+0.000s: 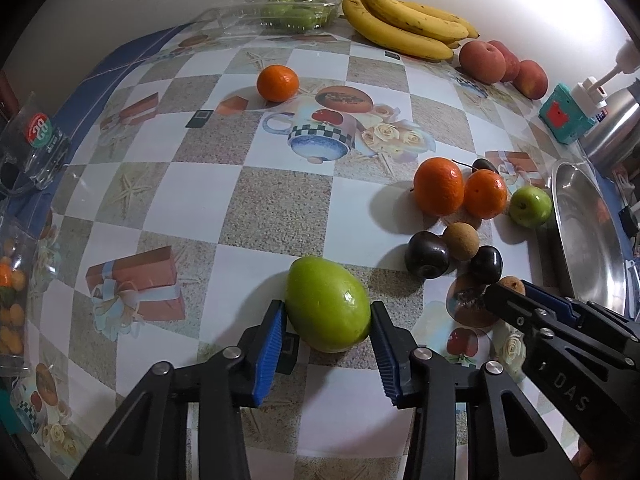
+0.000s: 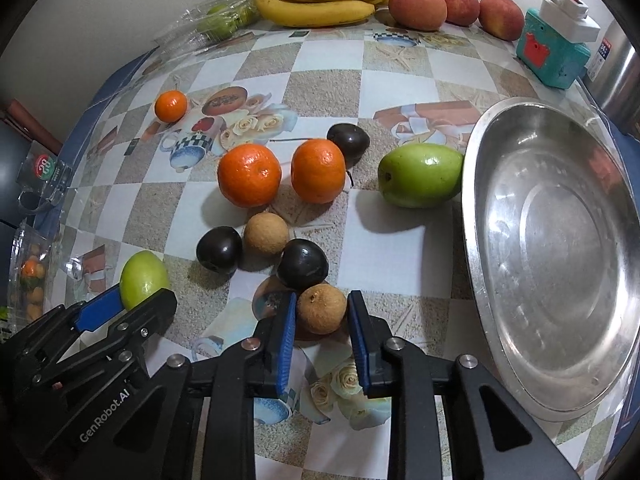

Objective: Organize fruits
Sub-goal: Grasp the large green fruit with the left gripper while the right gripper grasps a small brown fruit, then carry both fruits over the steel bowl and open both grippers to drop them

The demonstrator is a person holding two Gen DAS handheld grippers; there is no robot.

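Note:
A large green fruit (image 1: 326,300) lies on the patterned tablecloth, and my left gripper (image 1: 329,312) has a blue pad pressed on each side of it. The right wrist view shows that fruit (image 2: 142,276) at the lower left. My right gripper (image 2: 322,306) is shut on a small brown round fruit (image 2: 321,310), also resting on the cloth. Just beyond it lie two dark plums (image 2: 302,264), another brown fruit (image 2: 266,234), two oranges (image 2: 249,175) and a green apple (image 2: 420,175). A steel bowl (image 2: 560,240) stands empty at the right.
Bananas (image 2: 320,0) and peaches (image 2: 418,6) line the back wall beside a clear box of green fruit (image 1: 296,14). A lone small orange (image 1: 278,83) sits mid-table. A teal box (image 2: 552,58) and a metal pot stand at the back right. Plastic packs lie at the left edge.

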